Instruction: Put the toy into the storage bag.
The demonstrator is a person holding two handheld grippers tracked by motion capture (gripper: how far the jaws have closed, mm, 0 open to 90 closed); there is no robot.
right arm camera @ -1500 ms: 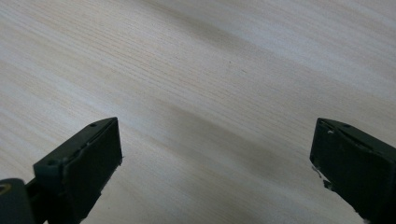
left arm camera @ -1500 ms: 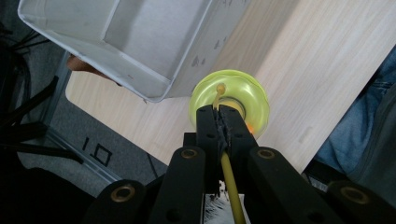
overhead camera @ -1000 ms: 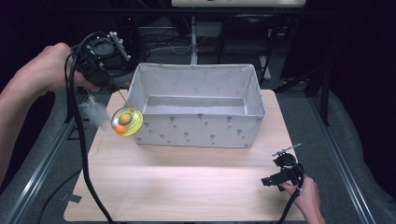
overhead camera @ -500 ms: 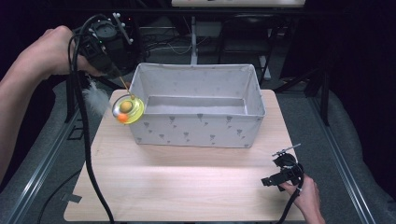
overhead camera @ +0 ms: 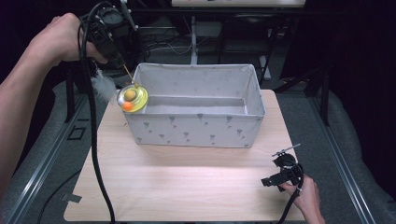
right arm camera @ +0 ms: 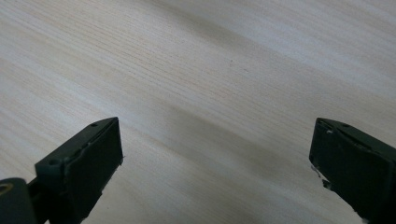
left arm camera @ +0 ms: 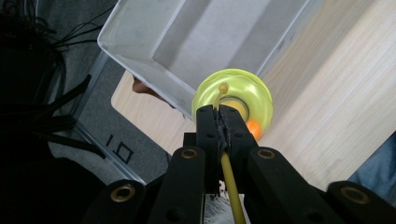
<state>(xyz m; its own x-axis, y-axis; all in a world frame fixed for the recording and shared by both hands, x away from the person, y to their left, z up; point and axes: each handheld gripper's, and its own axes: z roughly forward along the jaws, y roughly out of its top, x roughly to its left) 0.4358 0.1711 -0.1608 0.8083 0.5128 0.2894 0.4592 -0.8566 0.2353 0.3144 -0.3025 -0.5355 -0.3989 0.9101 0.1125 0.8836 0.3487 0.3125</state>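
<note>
The left gripper view shows the left gripper [left arm camera: 218, 122] clamped on a thin yellow stick [left arm camera: 229, 179] that carries a yellow-green toy [left arm camera: 238, 95] with an orange ball. The high view adds a white feather [overhead camera: 104, 87] hanging beside that toy, which hangs at the left corner of the grey fabric box [overhead camera: 196, 128], just over its rim. The box looks empty. The right gripper [right arm camera: 215, 158], jaws wide apart, sits low over bare table [right arm camera: 196, 70], well apart from the box.

The left gripper [overhead camera: 122, 63] is raised with jaws clamped together, the right gripper [overhead camera: 280, 173] low with jaws spread.
</note>
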